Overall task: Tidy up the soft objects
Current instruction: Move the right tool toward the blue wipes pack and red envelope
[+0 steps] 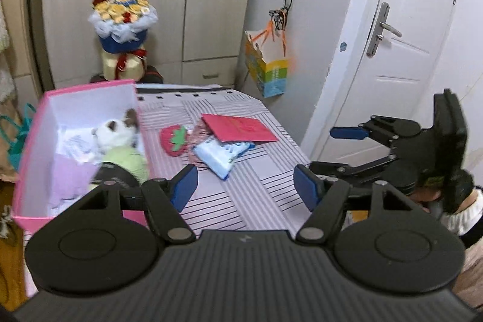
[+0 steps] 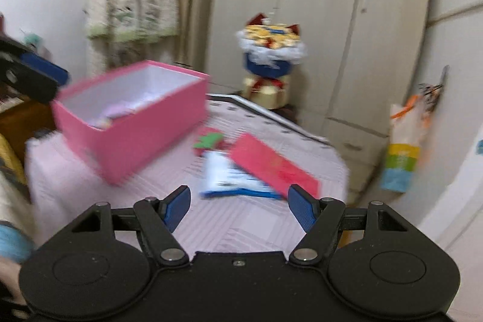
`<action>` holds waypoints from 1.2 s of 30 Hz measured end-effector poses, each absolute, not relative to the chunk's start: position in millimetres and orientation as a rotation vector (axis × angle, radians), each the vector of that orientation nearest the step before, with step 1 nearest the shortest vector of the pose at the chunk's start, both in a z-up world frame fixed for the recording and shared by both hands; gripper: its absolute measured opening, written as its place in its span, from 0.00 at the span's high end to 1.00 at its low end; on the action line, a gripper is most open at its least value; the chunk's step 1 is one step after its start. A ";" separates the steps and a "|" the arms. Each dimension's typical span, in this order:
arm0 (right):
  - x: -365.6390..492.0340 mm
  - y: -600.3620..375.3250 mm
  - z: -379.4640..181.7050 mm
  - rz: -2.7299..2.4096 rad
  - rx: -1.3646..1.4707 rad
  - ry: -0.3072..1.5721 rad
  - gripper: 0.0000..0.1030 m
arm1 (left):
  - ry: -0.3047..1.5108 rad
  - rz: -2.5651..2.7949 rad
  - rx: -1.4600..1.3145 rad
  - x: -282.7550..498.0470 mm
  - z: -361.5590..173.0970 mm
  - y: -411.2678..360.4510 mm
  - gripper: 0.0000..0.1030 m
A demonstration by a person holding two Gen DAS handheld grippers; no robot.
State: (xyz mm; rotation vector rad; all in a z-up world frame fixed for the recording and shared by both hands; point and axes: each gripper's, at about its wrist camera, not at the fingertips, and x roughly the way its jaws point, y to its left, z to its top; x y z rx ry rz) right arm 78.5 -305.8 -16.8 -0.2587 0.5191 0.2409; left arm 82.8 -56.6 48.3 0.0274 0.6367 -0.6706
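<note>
Your left gripper [image 1: 246, 186] and right gripper [image 2: 238, 205] were open, empty. The strawberry plush [image 1: 174, 139] looked light, squashy; pinch its middle.

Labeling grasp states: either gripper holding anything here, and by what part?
Nothing held. Left gripper and right gripper are both open and empty above the striped table; the plush cat lies in the pink box.

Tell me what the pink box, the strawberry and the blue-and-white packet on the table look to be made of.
Pink box: likely rigid cardboard, matte pink outside, plain white inside; straight thin walls hold their shape.
Strawberry: seems fabric or felt, a flat red shape with a green leaf patch; blur hides the weave.
Blue-and-white packet: probably soft plastic film, slightly glossy and crumpled, possibly a tissue pack.
</note>
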 end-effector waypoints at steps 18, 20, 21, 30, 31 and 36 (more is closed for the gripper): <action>185.7 -333.5 -108.1 0.141 -0.508 0.562 0.44 | 0.843 -0.590 -0.154 213.4 -42.0 -135.5 0.48; 193.8 -330.7 -112.9 0.143 -0.530 0.568 0.46 | 0.859 -0.582 -0.185 225.6 -49.0 -139.2 0.48; 197.2 -329.3 -115.7 0.144 -0.543 0.567 0.46 | 0.863 -0.573 -0.199 231.2 -52.0 -140.7 0.49; 213.3 -324.0 -129.8 0.132 -0.577 0.553 0.47 | 0.816 -0.454 -0.250 271.6 -61.9 -154.1 0.50; 214.1 -322.3 -130.8 0.128 -0.587 0.547 0.47 | 0.812 -0.444 -0.247 275.0 -63.7 -157.3 0.51; 216.3 -314.5 -134.7 0.115 -0.636 0.521 0.47 | 0.841 -0.422 -0.262 296.3 -73.4 -168.5 0.51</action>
